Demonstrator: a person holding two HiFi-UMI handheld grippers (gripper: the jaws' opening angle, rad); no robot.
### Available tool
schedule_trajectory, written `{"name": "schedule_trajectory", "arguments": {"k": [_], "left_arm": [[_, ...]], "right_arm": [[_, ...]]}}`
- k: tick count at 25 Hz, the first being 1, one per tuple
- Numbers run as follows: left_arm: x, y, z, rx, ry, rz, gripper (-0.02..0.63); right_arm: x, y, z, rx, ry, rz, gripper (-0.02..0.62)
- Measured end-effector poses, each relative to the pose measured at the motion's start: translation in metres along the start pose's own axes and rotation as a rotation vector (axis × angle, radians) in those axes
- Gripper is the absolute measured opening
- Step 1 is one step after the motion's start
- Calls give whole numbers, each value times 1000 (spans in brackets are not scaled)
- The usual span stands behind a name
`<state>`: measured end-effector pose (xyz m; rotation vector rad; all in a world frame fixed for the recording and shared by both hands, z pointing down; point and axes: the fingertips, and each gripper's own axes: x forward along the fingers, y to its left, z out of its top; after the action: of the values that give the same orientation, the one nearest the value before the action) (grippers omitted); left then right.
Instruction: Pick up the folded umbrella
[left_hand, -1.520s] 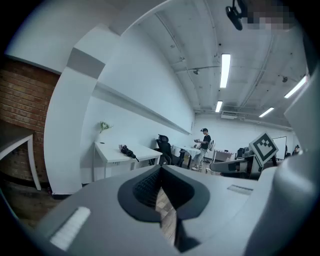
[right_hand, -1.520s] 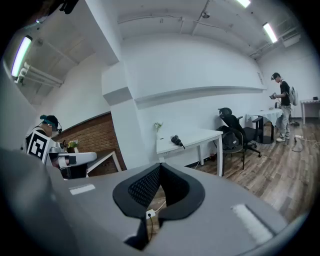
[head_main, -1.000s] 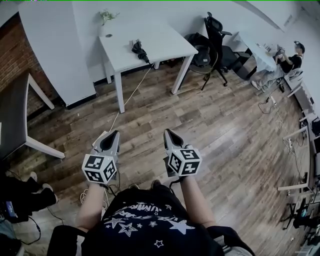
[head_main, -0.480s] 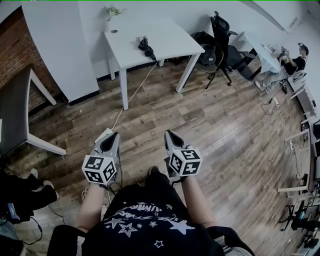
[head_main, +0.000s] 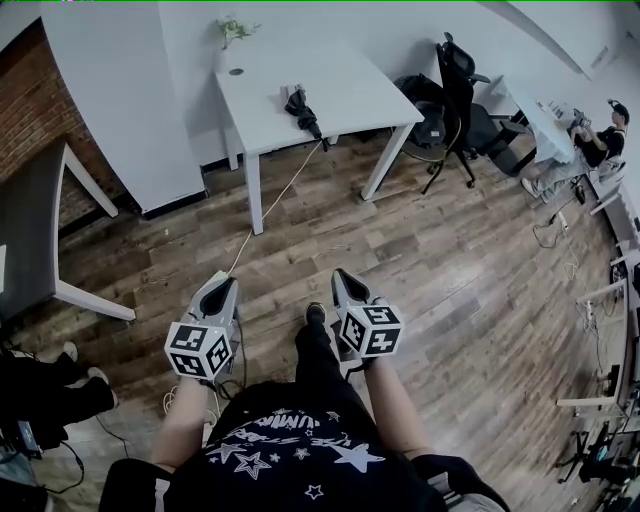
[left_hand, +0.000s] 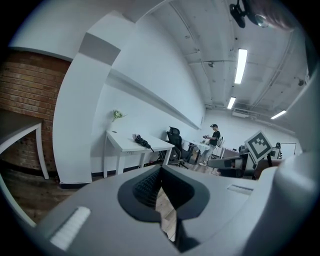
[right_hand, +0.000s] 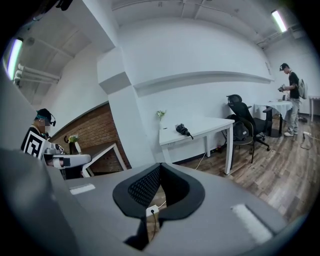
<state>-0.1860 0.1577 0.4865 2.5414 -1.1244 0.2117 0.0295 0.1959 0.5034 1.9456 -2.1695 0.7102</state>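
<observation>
Fingers (head_main: 216, 302) on left gripper (head_main: 224, 285) and right gripper (head_main: 340, 276) are pressed together, empty. Bench (head_main: 345, 90) now looms nearer than before; the black folded umbrella (head_main: 303, 108) lies by its front edge.

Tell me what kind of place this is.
Most likely an office or lab workroom. There is a white desk bearing a folded umbrella, a black swivel chair, and a person at a second desk.

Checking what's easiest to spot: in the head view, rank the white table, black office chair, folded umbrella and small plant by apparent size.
1. white table
2. black office chair
3. folded umbrella and small plant: too alike to rank.
</observation>
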Motion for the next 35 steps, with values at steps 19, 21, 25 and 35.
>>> {"name": "schedule_trajectory", "arguments": {"k": [19, 21, 25, 35], "left_arm": [[218, 43, 72, -23, 34, 142, 3], [236, 45, 80, -20, 35, 155, 5], [269, 52, 97, -26, 28, 195, 5], [308, 60, 128, -17, -8, 250, 3]], "right_arm": [[199, -134, 110, 33, 69, 108, 17], [214, -145, 123, 30, 69, 123, 17], [245, -166, 149, 29, 71, 156, 17], [297, -180, 171, 22, 96, 216, 17]]}}
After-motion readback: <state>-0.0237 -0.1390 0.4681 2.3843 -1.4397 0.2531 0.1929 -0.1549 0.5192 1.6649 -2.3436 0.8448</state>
